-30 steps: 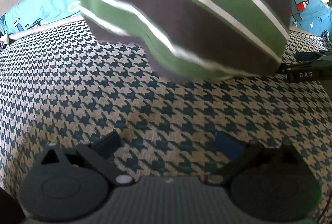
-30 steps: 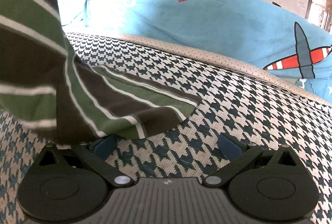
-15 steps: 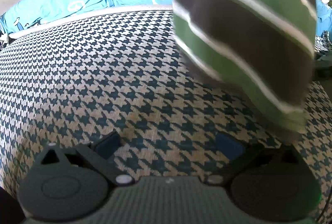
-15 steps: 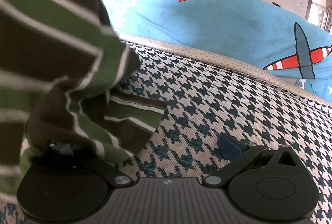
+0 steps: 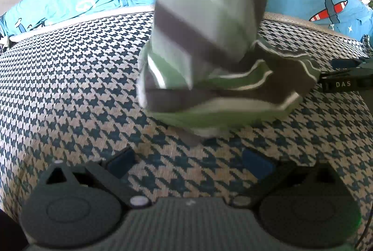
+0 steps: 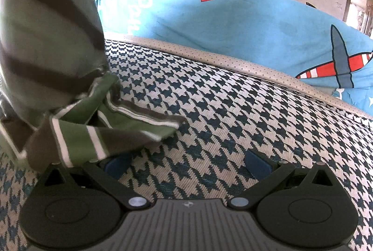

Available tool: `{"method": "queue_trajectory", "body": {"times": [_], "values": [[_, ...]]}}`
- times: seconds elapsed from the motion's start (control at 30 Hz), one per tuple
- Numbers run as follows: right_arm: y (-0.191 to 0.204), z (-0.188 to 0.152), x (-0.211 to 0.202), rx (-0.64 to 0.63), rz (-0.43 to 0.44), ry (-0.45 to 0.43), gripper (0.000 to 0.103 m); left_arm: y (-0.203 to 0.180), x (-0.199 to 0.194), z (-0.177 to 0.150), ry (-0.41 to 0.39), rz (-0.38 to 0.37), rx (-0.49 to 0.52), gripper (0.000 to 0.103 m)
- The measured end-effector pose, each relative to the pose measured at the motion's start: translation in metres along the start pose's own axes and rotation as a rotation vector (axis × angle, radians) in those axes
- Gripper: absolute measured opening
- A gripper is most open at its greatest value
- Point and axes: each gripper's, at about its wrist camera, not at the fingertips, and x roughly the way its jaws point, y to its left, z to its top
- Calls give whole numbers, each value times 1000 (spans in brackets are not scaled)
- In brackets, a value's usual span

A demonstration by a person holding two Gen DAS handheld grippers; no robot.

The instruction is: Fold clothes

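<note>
L wrist view: my left claw (image 5: 188, 163) hangs spread, empty, over the houndstooth cover (image 5: 70, 78), w/ the striped shirt (image 5: 209, 60) bunched just ahead, its upper part blurred, its lower folds on the cover. R wrist view: my right claw (image 6: 186, 161) is spread too, nothing pinched; shirt (image 6: 77, 125) heaped at left by the left finger, blue quilt (image 6: 233, 22) behind.

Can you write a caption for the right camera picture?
Open right gripper beside a crumpled striped shirt on the houndstooth bed cover.
</note>
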Motion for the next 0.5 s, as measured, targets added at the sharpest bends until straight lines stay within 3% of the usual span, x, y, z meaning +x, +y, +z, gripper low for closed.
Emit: {"method": "queue_trajectory", "body": {"times": [0.5], "values": [[0,-1,1,-1,0,0,103,-18,2,-10,0,1,-2,103]]}}
